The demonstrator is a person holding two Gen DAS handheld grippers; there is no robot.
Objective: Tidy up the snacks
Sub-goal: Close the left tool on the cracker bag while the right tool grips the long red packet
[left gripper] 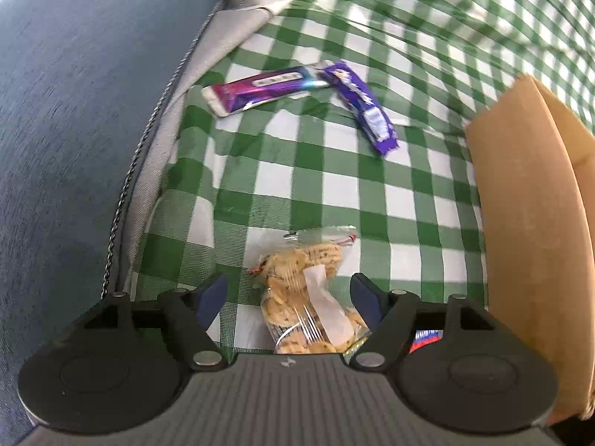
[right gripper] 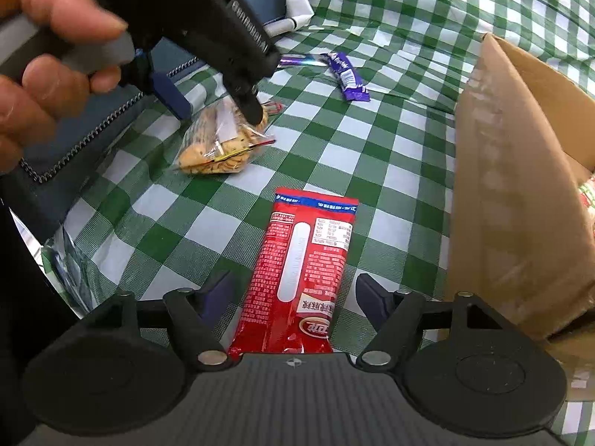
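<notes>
Your right gripper (right gripper: 295,293) is sitting spread wide over the red snack pack (right gripper: 297,271), which is lying flat on the green checked cloth (right gripper: 372,148) between the fingers; pads are standing clear of it on both sides, nothing pinched. Your left gripper (left gripper: 290,297) is also spread, straddling the clear bag of biscuits (left gripper: 301,290) on the cloth; from its own camera the pads aren't pressing the bag, though in the right view one fingertip (right gripper: 254,111) is looking to touch the bag's top, can't confirm. Your hand (right gripper: 44,55) is wrapping the left handle. The cardboard box (right gripper: 520,186) is standing just right of both packs, flap up. Farther out, two purple bars (left gripper: 368,107) and (left gripper: 260,89) are lying end to end on the cloth. A blue-grey cushion (left gripper: 74,130) is running along the left edge.
</notes>
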